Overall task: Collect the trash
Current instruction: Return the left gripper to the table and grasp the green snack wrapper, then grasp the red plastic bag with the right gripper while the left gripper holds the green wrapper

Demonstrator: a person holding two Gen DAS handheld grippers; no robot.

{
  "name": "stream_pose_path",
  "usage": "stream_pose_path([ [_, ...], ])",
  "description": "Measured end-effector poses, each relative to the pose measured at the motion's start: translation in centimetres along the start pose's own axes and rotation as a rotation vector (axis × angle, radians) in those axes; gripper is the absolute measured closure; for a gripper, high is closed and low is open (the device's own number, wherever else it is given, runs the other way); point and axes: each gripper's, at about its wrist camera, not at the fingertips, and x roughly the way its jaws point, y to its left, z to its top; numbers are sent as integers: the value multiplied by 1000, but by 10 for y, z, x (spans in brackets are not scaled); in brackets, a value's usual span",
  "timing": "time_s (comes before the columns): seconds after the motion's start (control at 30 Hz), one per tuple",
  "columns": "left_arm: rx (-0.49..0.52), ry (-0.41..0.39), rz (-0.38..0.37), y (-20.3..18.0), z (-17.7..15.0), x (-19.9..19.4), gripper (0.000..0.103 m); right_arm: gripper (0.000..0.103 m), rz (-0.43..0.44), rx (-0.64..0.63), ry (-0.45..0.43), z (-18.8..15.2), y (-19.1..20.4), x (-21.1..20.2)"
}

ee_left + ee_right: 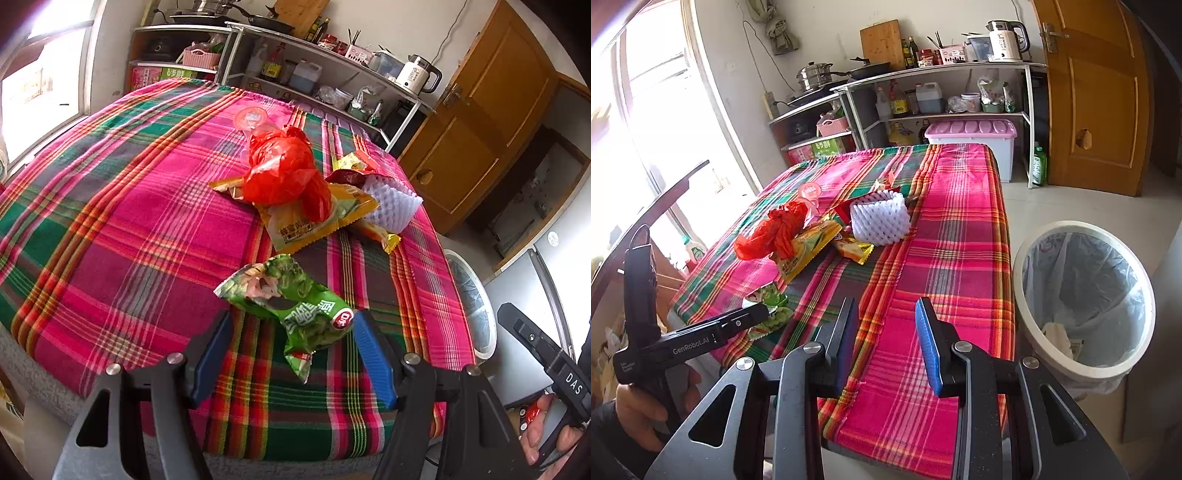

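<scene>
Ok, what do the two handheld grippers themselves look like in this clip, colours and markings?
Both are black, pistol-grip tools with angular arms, silver pivot bolts and ribbed blue pads on the jaws. The left gripper carries white "GenRobot.AI" lettering on its side and a black cable looping behind; the right gripper shows "DAS" in the left wrist view. A dark sleeve covers the left wrist.

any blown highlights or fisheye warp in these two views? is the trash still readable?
Left wrist: window at the left edge blown out, table edge bowed by fisheye, corners vignetted; green snack wrapper sharp. Right wrist: window overexposed, washing out the left side; door curved; red plastic bag and bin evenly lit, readable.
</scene>
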Motion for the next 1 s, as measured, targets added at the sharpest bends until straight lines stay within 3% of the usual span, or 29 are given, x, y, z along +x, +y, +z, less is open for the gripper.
stream_pose_path([
  [0.17,-19,-5,-3,-2,7,9,35,70,10,-12,14,4,3,11],
  [0.23,-12,-1,9,-3,8,14,47,70,13,-20,19,6,5,15],
  [0.3,14,-2,37,-4,8,16,66,70,18,-31,23,8,8,20],
  [0.4,37,-2,38,-2,9,15,73,70,28,-45,31,12,10,27],
  [1.0,-3,-145,85,54,30,-35,74,68,200,-86,44,61,85,77],
])
